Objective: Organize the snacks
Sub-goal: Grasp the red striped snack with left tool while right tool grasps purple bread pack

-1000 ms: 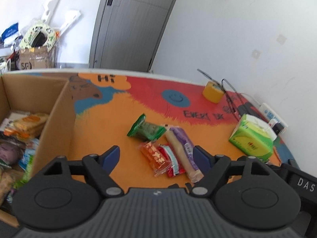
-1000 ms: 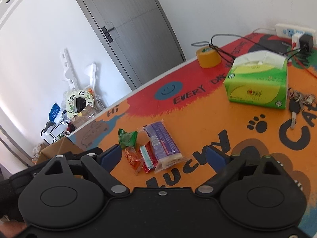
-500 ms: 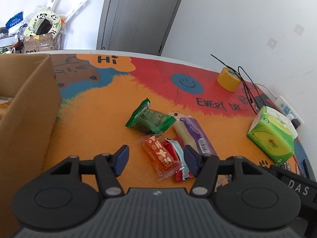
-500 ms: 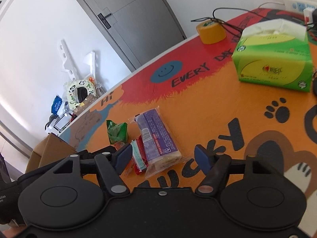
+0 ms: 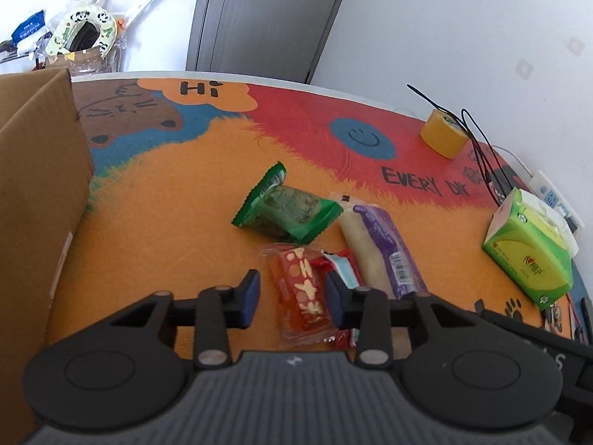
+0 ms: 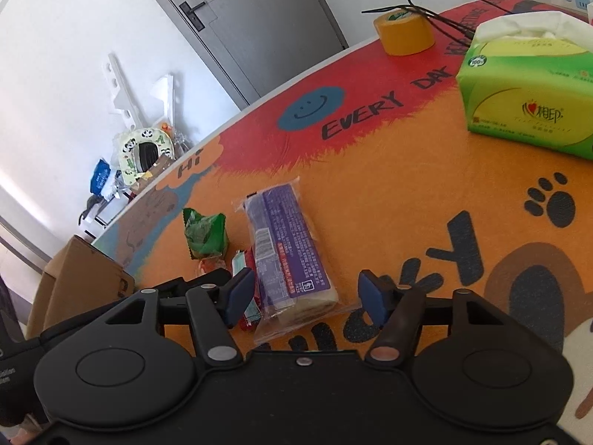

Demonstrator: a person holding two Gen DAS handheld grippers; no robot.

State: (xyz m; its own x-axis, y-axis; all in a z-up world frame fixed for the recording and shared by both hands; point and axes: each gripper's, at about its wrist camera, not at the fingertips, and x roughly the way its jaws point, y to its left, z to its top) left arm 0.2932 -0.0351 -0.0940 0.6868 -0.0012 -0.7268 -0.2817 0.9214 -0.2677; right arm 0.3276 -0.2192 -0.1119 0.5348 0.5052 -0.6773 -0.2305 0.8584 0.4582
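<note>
- Round desk (image 5: 155, 193) under a printed mat of orange, red and blue, lettered "Hi" and "EVERY DAY", with a smiley face and black paw prints.
- Brown cardboard box (image 5: 33, 185) standing at the desk's left edge in the left wrist view; contents hidden from this angle.
- Green soft pack of tissues (image 6: 526, 85) with white tissue showing at the top, on the desk well apart from the snacks.
- Left gripper (image 5: 292, 294), tilted down over the snack pile; jaws just been closing, now narrow and straddling the orange clear-wrapped snack with red and yellow print (image 5: 302, 296), right pad close against the wrapper, firm grasp not certain.
- Right gripper (image 6: 307, 294), also tilted down; jaws just been closing, yet apart on either side of the long purple-wrapped bread roll (image 6: 287, 256), pads clear of it, released.
- Yellow roll of tape (image 6: 406, 33) near the far rim, black cable (image 5: 478, 144) running past it.
- Green crinkle-edged foil snack packet (image 5: 285, 209) lying flat, just beyond the orange snack and beside the purple roll.
- Small red and pale blue wrapped snack (image 5: 344, 267) wedged between orange snack and purple roll, partly hidden.
</note>
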